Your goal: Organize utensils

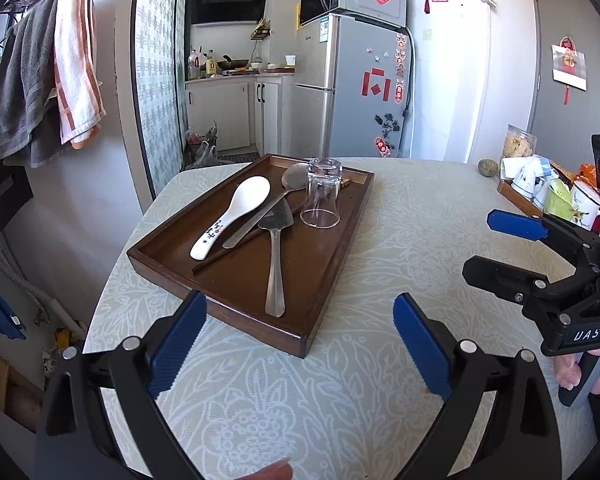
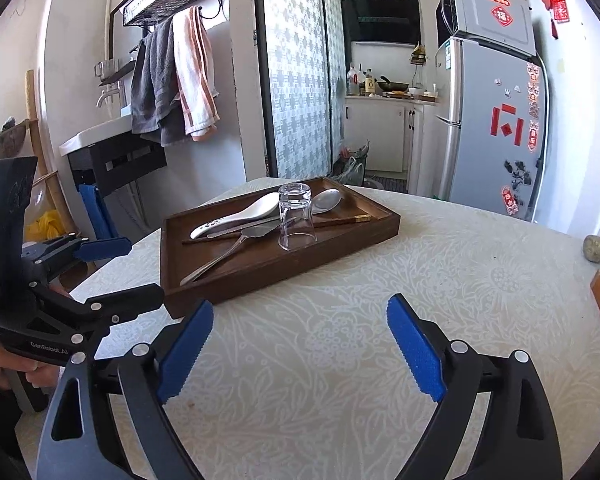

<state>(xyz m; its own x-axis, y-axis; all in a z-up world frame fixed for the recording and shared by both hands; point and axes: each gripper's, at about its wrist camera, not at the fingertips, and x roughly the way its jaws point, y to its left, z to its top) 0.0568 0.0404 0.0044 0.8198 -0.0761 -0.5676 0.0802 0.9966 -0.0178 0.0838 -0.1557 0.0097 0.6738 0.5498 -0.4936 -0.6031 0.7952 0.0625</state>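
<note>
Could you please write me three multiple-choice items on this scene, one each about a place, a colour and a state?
1. Where do the utensils lie?
A. in the wooden tray
B. on the bare tablecloth
C. in the glass

2. What colour is the ceramic spoon?
A. red
B. white
C. black

3. How does the glass stand?
A. on its side
B. upright, mouth up
C. upside down

Answers:
1 A, they all rest inside the tray's rim.
2 B, white with a small pattern on its handle.
3 C, its mouth sits on the tray floor.

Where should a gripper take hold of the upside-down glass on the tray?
Probably around the glass's side wall near mid-height, coming in level from the tray's open near side; it stands mouth down, widening toward the bottom, with utensils crowding its left.
</note>
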